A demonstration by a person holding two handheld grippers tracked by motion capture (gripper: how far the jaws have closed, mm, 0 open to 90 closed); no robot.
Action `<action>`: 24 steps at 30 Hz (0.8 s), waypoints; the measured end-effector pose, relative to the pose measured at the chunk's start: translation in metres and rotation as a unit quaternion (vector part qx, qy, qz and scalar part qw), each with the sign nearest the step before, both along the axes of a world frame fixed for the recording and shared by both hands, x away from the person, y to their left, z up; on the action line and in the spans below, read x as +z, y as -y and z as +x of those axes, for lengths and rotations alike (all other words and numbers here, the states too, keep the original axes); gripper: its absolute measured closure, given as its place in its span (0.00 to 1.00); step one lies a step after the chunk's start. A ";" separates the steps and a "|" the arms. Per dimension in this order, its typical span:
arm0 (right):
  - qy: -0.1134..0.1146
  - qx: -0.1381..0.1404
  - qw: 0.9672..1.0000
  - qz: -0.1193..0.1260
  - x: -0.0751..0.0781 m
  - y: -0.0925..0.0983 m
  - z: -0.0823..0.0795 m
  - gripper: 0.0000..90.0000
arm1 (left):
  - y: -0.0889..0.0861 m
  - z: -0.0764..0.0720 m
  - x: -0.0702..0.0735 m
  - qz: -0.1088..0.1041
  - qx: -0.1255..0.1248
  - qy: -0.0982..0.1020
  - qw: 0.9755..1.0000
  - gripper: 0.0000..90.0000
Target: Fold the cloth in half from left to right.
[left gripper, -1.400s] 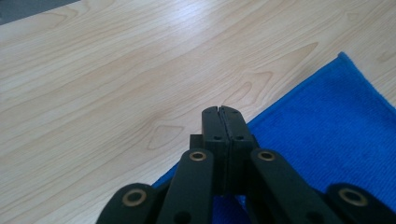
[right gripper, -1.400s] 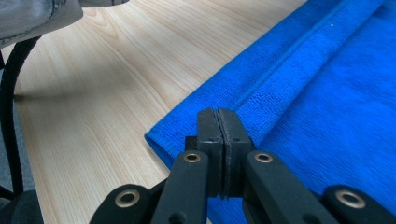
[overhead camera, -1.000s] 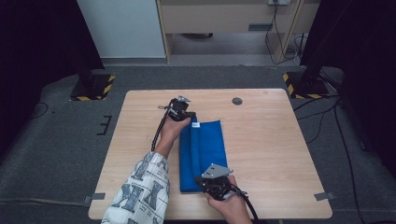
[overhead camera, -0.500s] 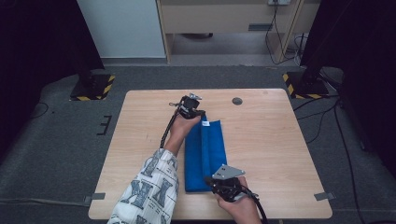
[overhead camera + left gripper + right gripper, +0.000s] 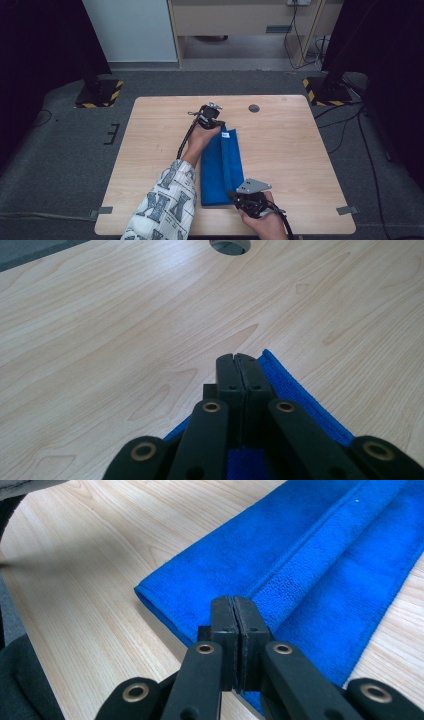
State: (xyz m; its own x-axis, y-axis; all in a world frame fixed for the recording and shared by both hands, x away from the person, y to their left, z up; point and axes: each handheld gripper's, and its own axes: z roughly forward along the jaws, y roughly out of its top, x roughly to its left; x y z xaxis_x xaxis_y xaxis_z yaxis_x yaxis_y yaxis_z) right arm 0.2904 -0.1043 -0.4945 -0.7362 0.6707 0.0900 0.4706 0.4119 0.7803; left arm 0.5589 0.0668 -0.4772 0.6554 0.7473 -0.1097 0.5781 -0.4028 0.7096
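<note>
Towel [image 5: 220, 165], folded narrow, runs lengthwise away from the person on the tabletop [image 5: 150, 150]; left tongs [image 5: 216, 121] pinch its far end, right tongs [image 5: 239, 194] its near end.

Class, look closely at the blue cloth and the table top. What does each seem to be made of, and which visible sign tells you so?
Blue cloth: apparently microfibre or terry fabric, matte, with a fine nubby pile and a stitched hem along its edge; it folds softly into layers.

Table top: light wood or a wood-look laminate, smooth with a slight sheen; the grain lines and knots show, but whether it is solid wood cannot be told.
</note>
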 end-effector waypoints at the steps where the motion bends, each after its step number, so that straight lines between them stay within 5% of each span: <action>1: 0.001 -0.001 1.000 -0.001 0.000 0.001 0.000 0.99 | 0.001 0.000 0.000 -0.001 0.001 0.001 1.000 0.99; 24: -0.027 -0.026 0.999 -0.030 -0.012 0.017 0.001 0.97 | 0.017 -0.001 -0.003 -0.021 0.006 -0.010 1.000 0.99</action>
